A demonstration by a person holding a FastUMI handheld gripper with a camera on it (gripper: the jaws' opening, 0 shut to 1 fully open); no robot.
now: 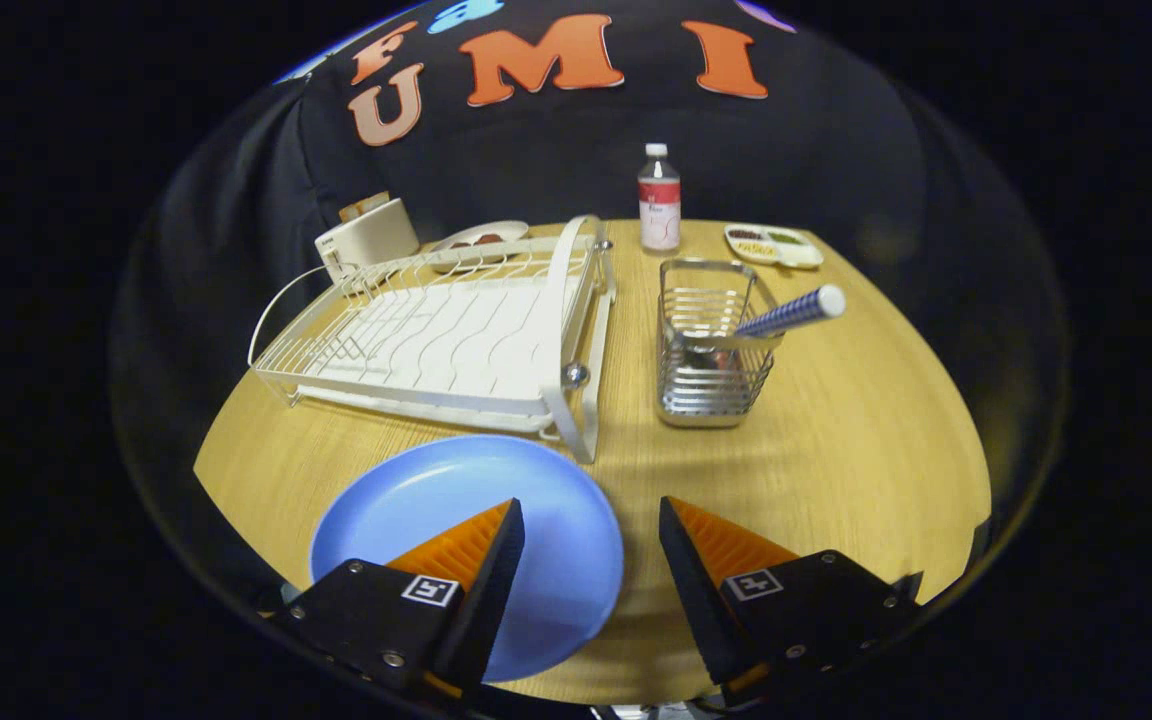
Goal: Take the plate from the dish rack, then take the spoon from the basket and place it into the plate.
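Observation:
A blue plate (436,510) lies flat on the wooden table (866,450), in front of the white dish rack (446,330). The rack holds nothing. To the rack's right stands a metal wire basket (711,350) with a spoon in it; the spoon's blue-and-white striped handle (791,312) leans out over the basket's right rim. My gripper (591,512) is open, fingers wide apart with nothing between them. The left finger (476,545) hangs over the plate's right part, the right finger (711,545) over bare table beside the plate.
At the table's back stand a white toaster (368,237), a small plate with food (478,238), a plastic bottle (659,198) and a divided snack tray (773,244). Bare table lies to the right of the basket and ahead of the right finger.

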